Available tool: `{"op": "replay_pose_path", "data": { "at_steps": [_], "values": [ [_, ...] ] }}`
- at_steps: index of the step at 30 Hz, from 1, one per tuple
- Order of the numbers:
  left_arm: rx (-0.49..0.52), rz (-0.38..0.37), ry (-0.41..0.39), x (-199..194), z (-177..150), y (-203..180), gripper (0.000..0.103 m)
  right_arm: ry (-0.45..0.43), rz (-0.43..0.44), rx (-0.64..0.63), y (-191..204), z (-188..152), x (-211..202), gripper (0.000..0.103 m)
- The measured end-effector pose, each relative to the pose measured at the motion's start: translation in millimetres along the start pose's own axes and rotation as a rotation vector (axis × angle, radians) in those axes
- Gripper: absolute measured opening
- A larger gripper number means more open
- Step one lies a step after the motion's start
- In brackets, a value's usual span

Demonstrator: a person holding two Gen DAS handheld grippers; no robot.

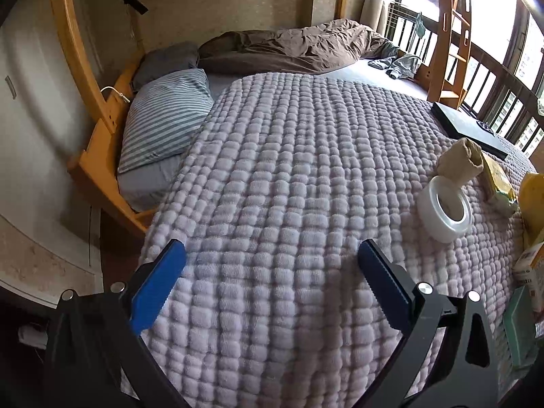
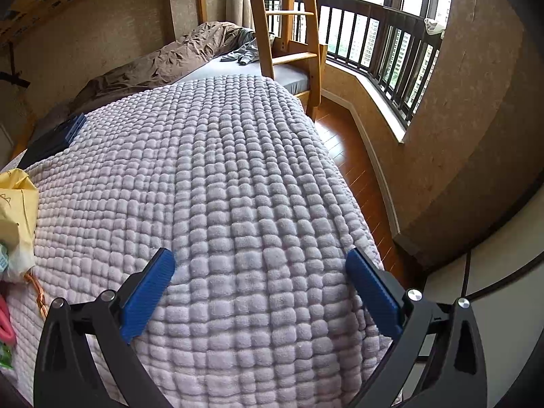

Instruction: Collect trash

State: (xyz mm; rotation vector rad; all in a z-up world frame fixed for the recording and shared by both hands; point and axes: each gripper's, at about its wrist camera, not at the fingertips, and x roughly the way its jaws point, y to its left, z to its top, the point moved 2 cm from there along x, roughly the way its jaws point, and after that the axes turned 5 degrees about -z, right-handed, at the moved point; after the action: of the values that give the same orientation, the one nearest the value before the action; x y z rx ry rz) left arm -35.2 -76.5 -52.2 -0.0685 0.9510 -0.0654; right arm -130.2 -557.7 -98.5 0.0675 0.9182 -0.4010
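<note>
Blanket [image 1: 289,176], pale lilac with a puffy waffle weave, is covering the near part of the bed and filling most of both wrist views. Left gripper [image 1: 272,251] is hovering over it with jaws spread wide, nothing sitting between the blue pads. Right gripper [image 2: 260,258] is doing likewise over the blanket's right side, jaws wide apart and gripping nothing.

Trash is lying in a cluster ahead and to the right of the left gripper. Nearest is a roll of clear tape [image 1: 445,209], resting tilted on the blanket. Just behind it, touching or nearly so, a crumpled brown paper piece [image 1: 460,158] is standing up. Right of that, a yellow-green packet [image 1: 498,183] is lying, and a yellow bag [image 1: 533,200] is showing at the frame edge. Lower on the right edge, a small white carton [image 1: 530,272] and a green box [image 1: 520,333] are partly cut off.

From the right gripper, the same heap is sitting at the far left: the yellow bag [image 2: 17,210], an orange cord [image 2: 37,292] and something pink [image 2: 6,319], too cropped to identify.

Beyond the trash, a flat black box [image 1: 465,125] is lying on the blanket. Farther ahead of the left gripper, to its left, a striped pillow [image 1: 163,119] is resting by the wooden bed frame [image 1: 98,142]; a brown duvet [image 1: 299,47] is bunching against the wall. Wooden ladder [image 2: 289,30] is standing ahead of the right gripper, wood floor [image 2: 353,156] and window railing [image 2: 384,34] to its right.
</note>
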Motion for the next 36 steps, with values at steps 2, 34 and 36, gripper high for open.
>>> {"op": "replay_pose_path", "data": {
  "at_steps": [2,34,36],
  "values": [
    [-0.002,0.002,0.0,-2,-2,1,0.102,0.0,-0.001,-0.001,0,1,0,0.099],
    [-0.005,0.004,0.002,-19,-20,11,0.102,-0.023,0.02,-0.015,-7,-14,-14,0.099],
    [-0.005,0.004,0.002,-20,-20,12,0.102,-0.022,0.02,-0.014,-7,-13,-14,0.099]
  ]
}}
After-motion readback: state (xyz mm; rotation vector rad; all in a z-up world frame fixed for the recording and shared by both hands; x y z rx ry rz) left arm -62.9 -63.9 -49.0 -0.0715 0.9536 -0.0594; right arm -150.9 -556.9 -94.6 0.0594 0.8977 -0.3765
